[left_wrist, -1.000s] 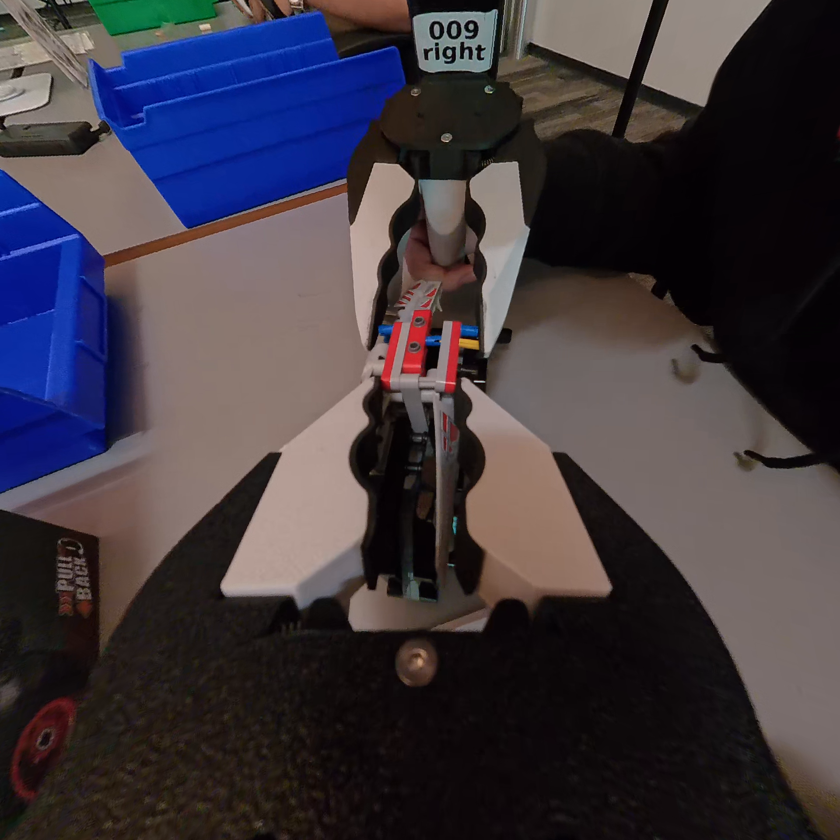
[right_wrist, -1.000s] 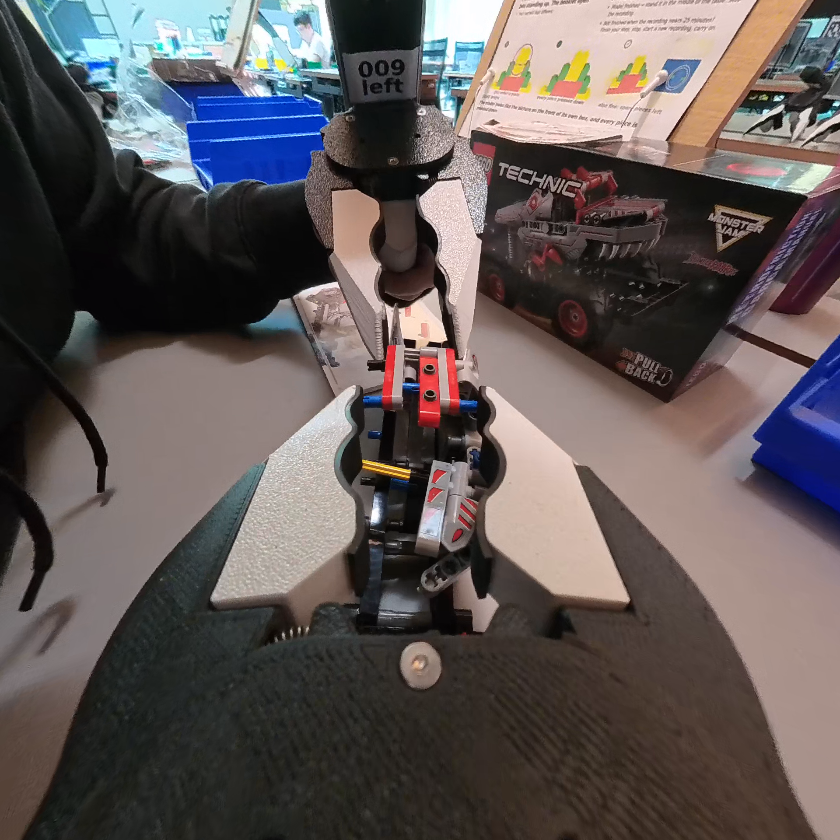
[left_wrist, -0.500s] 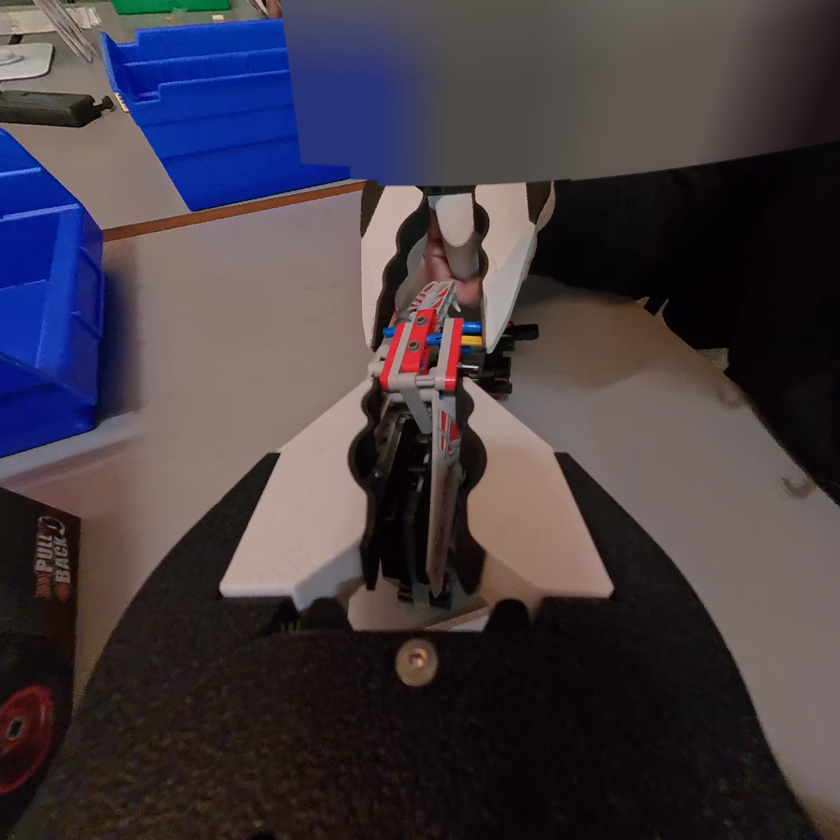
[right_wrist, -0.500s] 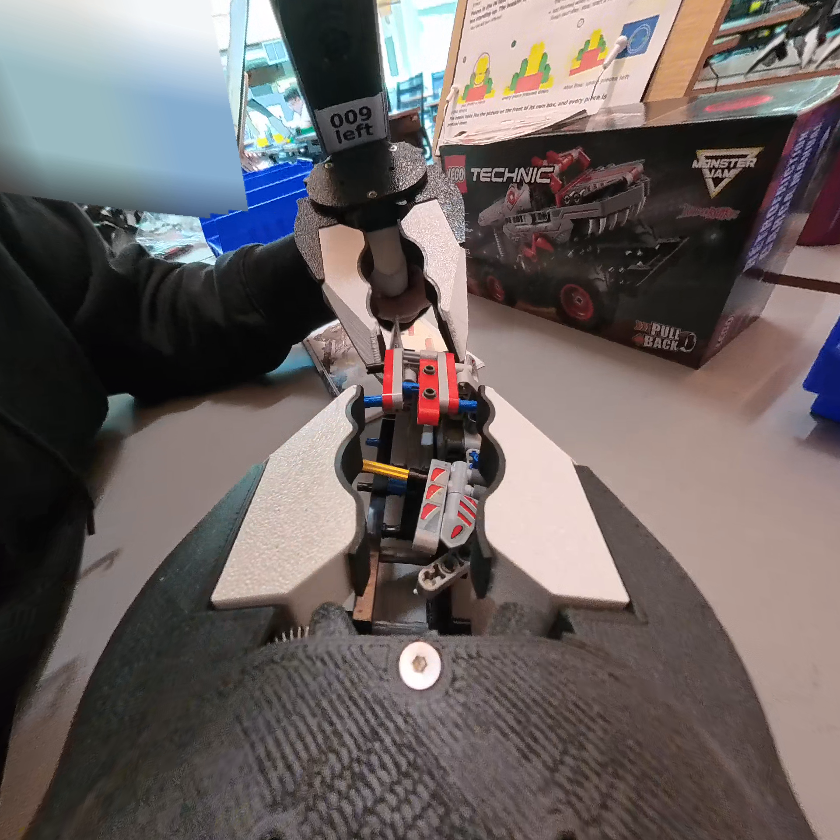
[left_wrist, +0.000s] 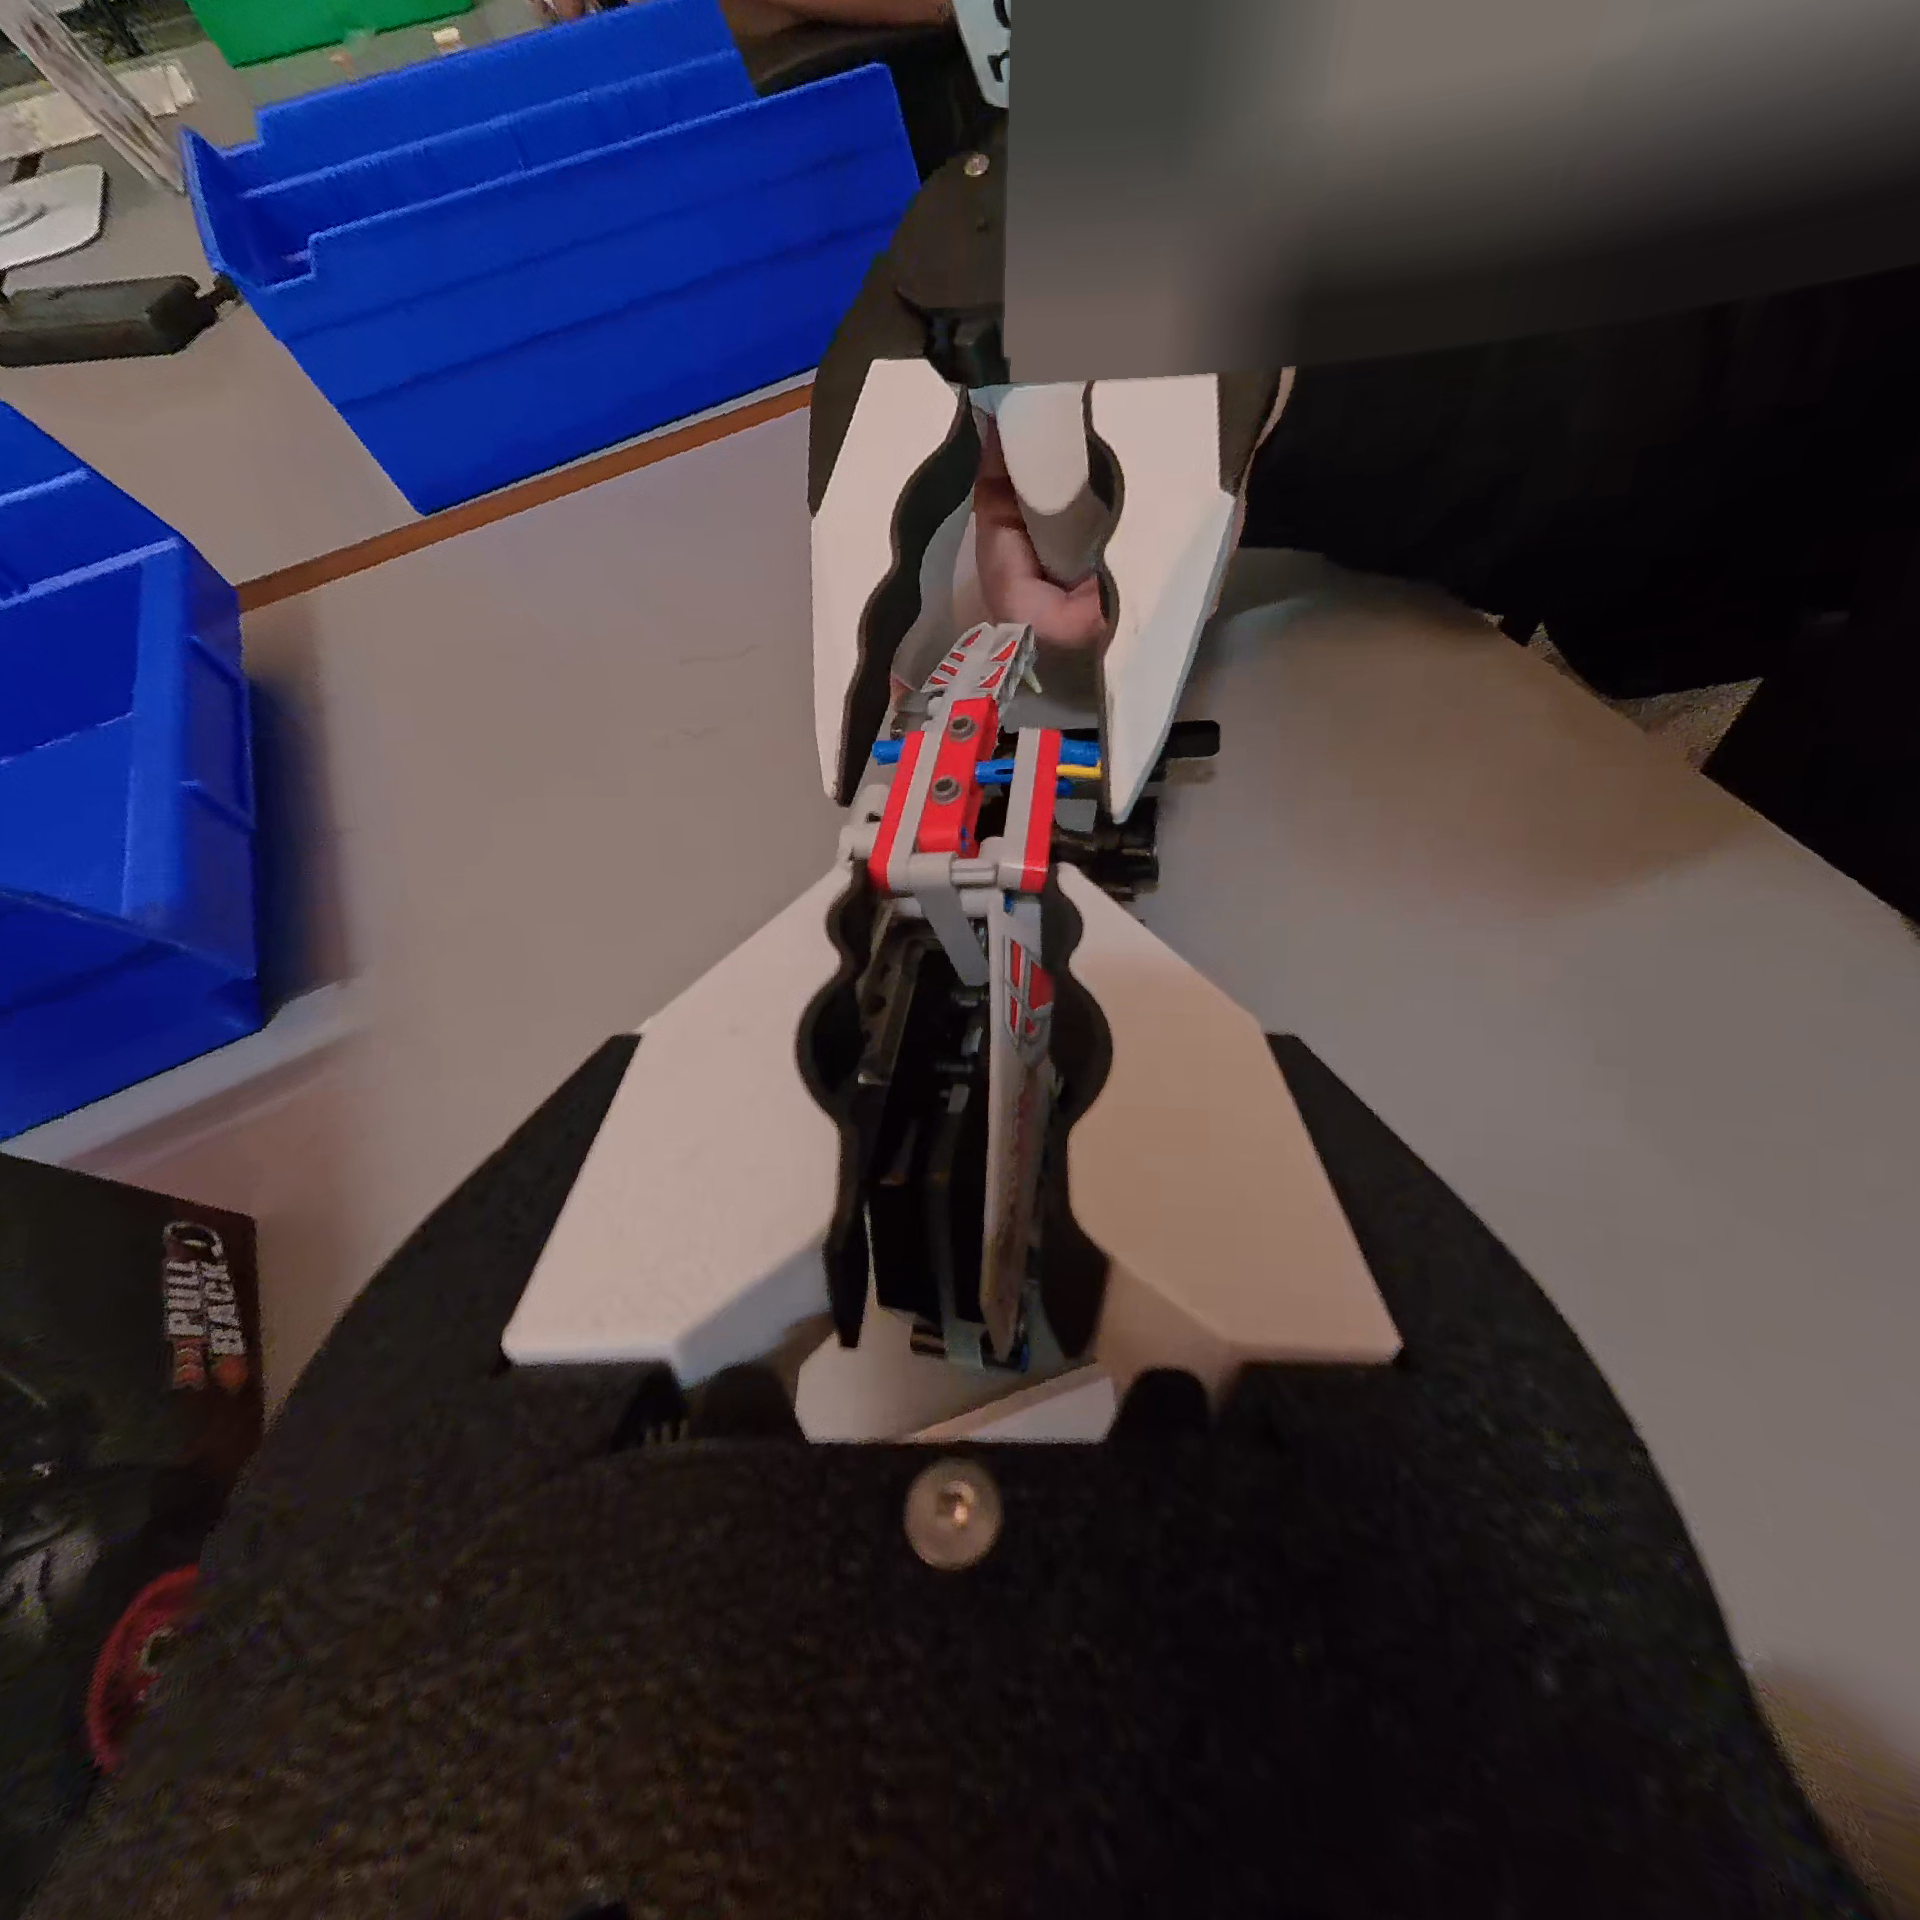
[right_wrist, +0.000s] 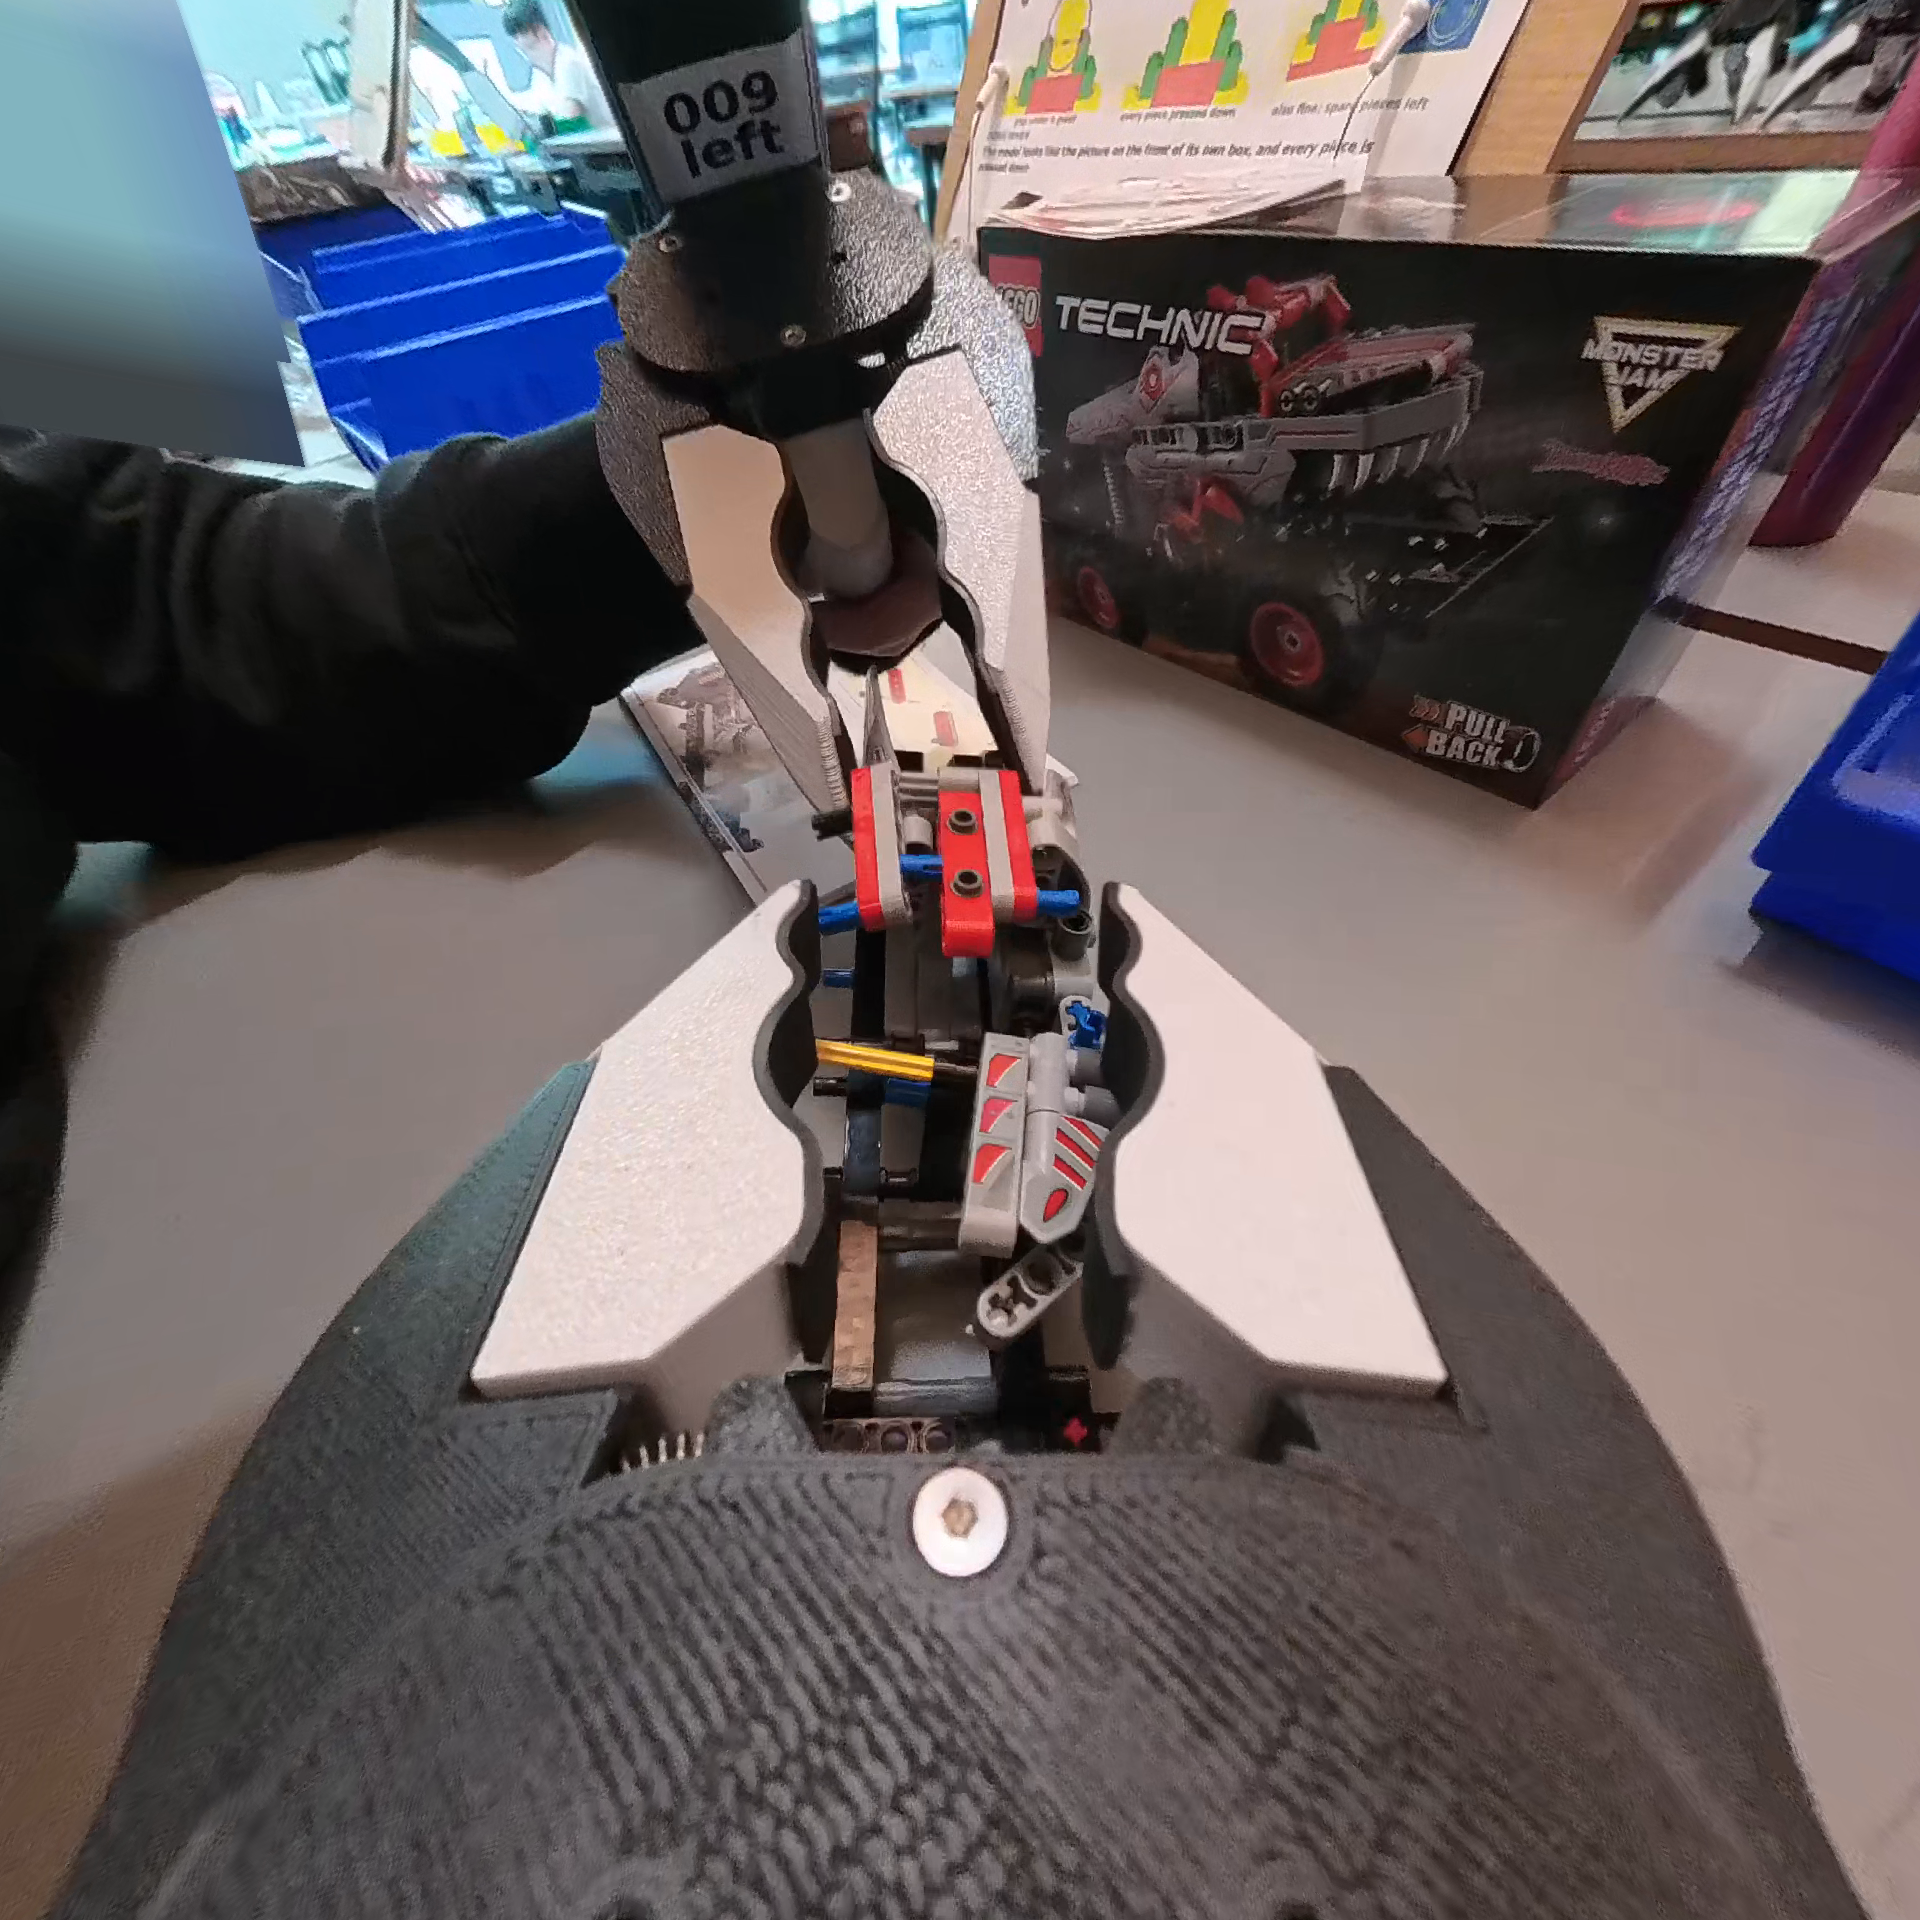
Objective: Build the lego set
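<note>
Grey table [right_wrist: 1403, 935] bears a printed set box [right_wrist: 1403, 499]; both tools, left [left_wrist: 956, 883] and right [right_wrist: 956, 904], each labelled, clamp the lego model [right_wrist: 966, 873]

Blue bins [left_wrist: 540, 239] (two, nested) stand on the grey table [left_wrist: 540, 727], another blue bin [left_wrist: 114, 769] nearer.

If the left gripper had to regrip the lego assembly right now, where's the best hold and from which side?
Probably the flat long sides of the lego assembly, where the left gripper already clamps it. Come end-on, along its length, opposite the right gripper. Those faces are flat and parallel. Avoid the red beams at the middle: blue pins stick out sideways there.
</note>
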The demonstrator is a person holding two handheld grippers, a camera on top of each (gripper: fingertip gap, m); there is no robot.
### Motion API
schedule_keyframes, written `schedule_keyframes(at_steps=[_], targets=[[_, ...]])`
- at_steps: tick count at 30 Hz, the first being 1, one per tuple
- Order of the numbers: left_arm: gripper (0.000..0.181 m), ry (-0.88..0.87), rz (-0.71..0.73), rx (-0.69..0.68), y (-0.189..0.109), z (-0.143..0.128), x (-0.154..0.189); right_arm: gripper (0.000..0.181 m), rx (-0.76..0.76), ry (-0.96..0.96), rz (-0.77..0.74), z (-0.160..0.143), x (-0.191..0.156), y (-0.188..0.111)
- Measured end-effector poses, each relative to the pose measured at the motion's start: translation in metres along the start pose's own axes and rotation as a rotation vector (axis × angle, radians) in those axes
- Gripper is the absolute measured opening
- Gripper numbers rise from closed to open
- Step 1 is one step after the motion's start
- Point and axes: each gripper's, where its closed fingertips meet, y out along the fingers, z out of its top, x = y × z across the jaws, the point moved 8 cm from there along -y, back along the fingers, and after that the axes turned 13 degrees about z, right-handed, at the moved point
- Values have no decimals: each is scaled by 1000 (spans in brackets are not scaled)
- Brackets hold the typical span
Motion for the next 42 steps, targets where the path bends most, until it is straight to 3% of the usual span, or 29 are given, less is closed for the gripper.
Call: schedule_keyframes(at_steps=[12, 29, 42], targets=[[30, -33, -3, 20, 0, -2, -1, 56, -48, -42, -43, 5, -5, 3], [30, -31, 7, 10, -1, 1, 9, 36, -19, -50, -32, 11, -10, 1], [29, -8, 42, 11, -1, 1, 11, 34, -131, -118, -86, 16, -15, 5]])
